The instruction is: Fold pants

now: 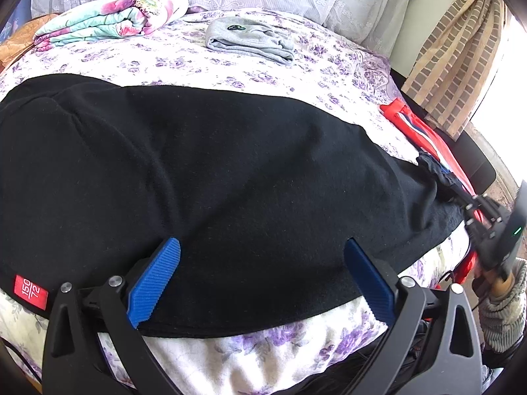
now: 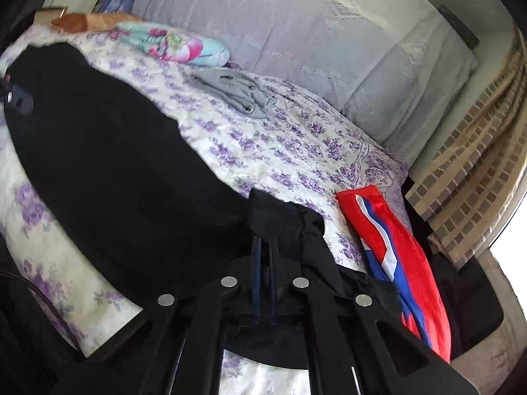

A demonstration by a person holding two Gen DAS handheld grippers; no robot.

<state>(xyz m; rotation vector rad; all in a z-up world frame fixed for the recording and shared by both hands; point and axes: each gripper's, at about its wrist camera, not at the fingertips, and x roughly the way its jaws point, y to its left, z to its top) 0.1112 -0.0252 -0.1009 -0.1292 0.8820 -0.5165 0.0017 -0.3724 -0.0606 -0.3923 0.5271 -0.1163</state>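
Black pants (image 1: 214,171) lie spread across the floral bedsheet (image 1: 230,62), with a red size tag (image 1: 31,291) at the near left edge. My left gripper (image 1: 260,256) is open, its blue fingers (image 1: 158,279) resting over the pants' near edge. My right gripper (image 2: 264,247) is shut on the pants' end (image 2: 280,217), which bunches up between its fingers. The pants also show in the right wrist view (image 2: 115,164). The right gripper also shows in the left wrist view (image 1: 459,196) at the far right, pinching the fabric.
A folded grey garment (image 1: 253,41) and a folded floral blanket (image 1: 108,21) lie at the back of the bed. A red, white and blue cloth (image 2: 395,256) lies at the bed's right edge. A curtain (image 1: 461,49) hangs to the right.
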